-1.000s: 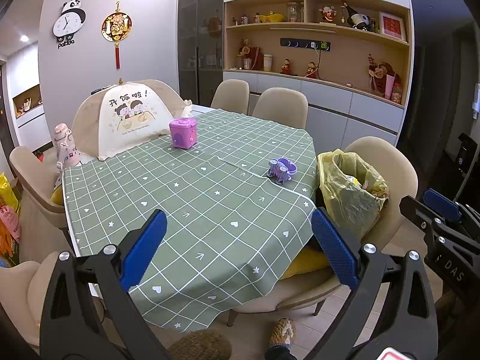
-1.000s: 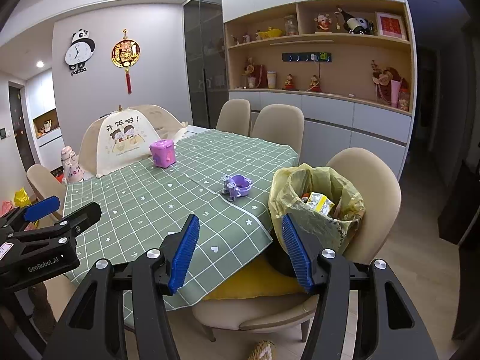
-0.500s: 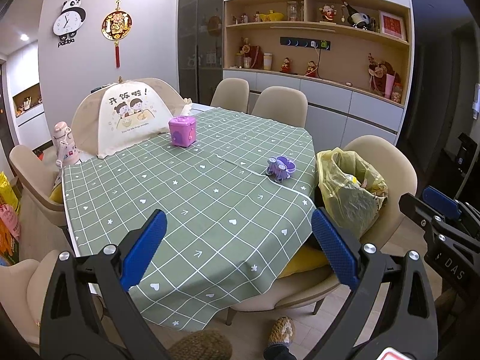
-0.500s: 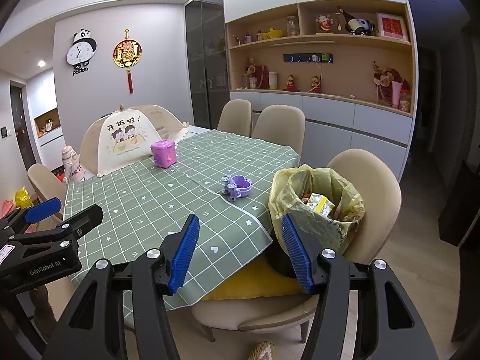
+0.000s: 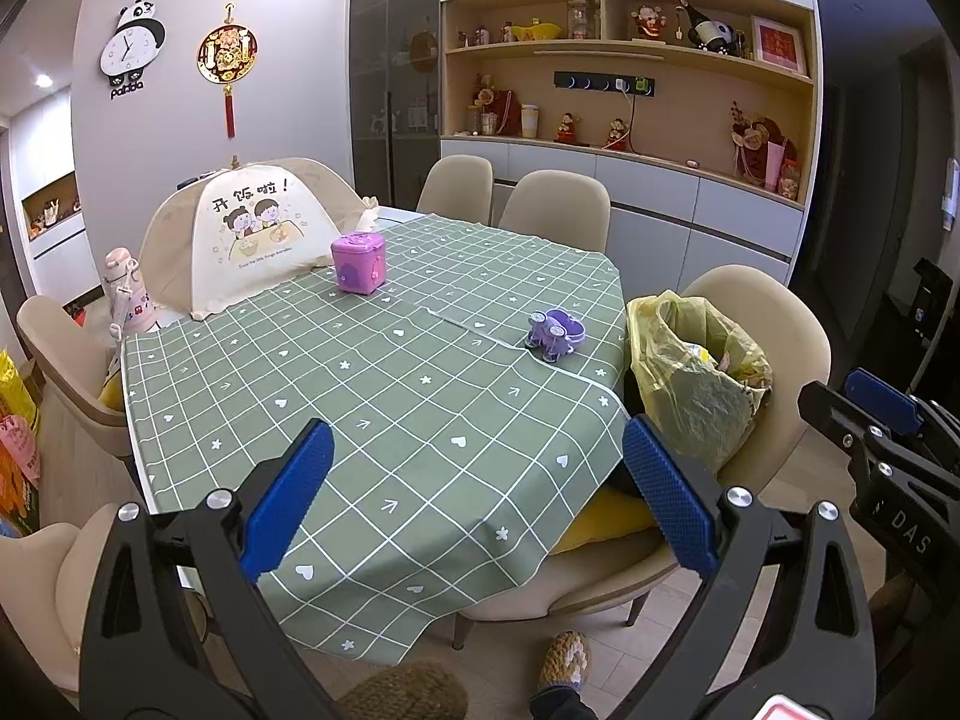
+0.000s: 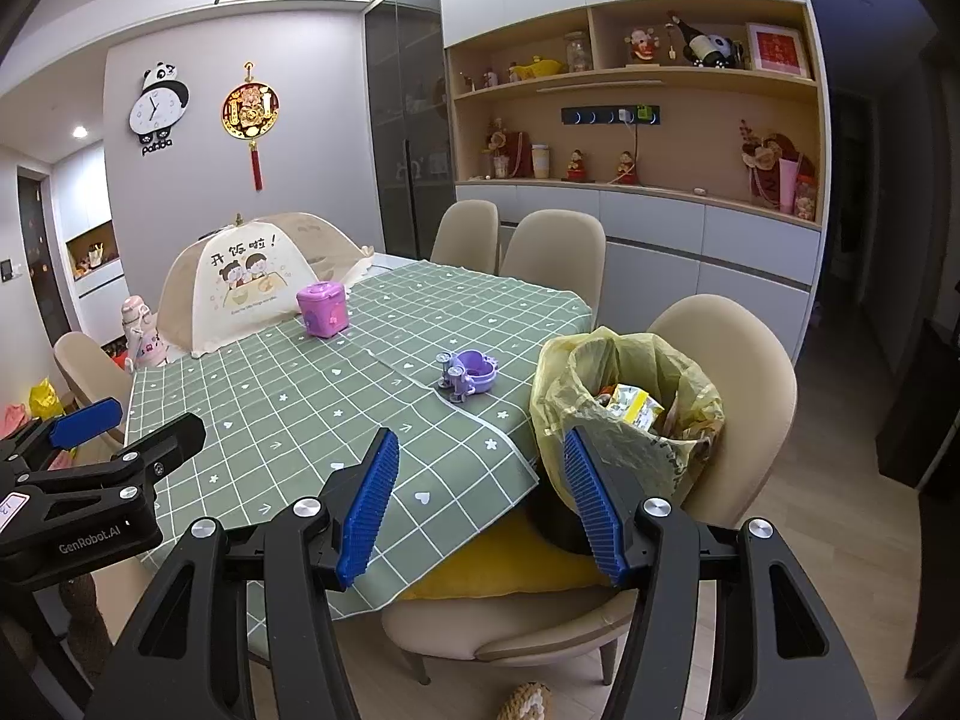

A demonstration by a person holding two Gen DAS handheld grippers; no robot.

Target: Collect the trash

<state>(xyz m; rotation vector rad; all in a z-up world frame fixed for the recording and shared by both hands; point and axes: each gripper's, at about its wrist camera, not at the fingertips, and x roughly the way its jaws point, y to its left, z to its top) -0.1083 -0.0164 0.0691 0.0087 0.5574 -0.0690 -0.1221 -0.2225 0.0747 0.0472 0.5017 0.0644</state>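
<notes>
Left gripper (image 5: 474,498): held above the near edge of the table; blue pads spread wide apart; nothing is held between them.
Right gripper (image 6: 480,501): held off the table's near right corner; pads parted, less widely than the left's; nothing is gripped.
Slippers (image 5: 564,657): seen on the floor below the table's near edge, between the left gripper's arms.
Table (image 5: 372,408): covered with a green checked cloth that hangs over the near edge.
Trash bag (image 6: 624,414): a yellow plastic bag, mouth open, set on the seat of the chair (image 6: 738,360) just beside the table's right edge; a yellow-and-white carton (image 6: 630,405) and other wrappers are seen inside.
Cushion (image 6: 498,564): yellow, lying on the same chair seat, partly under the overhanging cloth.
Purple toy car (image 5: 555,330): standing on the table near its right edge, close to the bag.
Purple box (image 5: 358,261): standing upright further back on the table, toward its far left.
Food cover (image 5: 252,234): a cream mesh dome with a cartoon print, resting at the table's far left corner, just behind the purple box.
Pink bottle (image 5: 126,294): seen upright beside the table's left edge, next to the food cover.
Shelves (image 5: 624,90): fixed on the wall beyond the table's far side, lined with figurines.
</notes>
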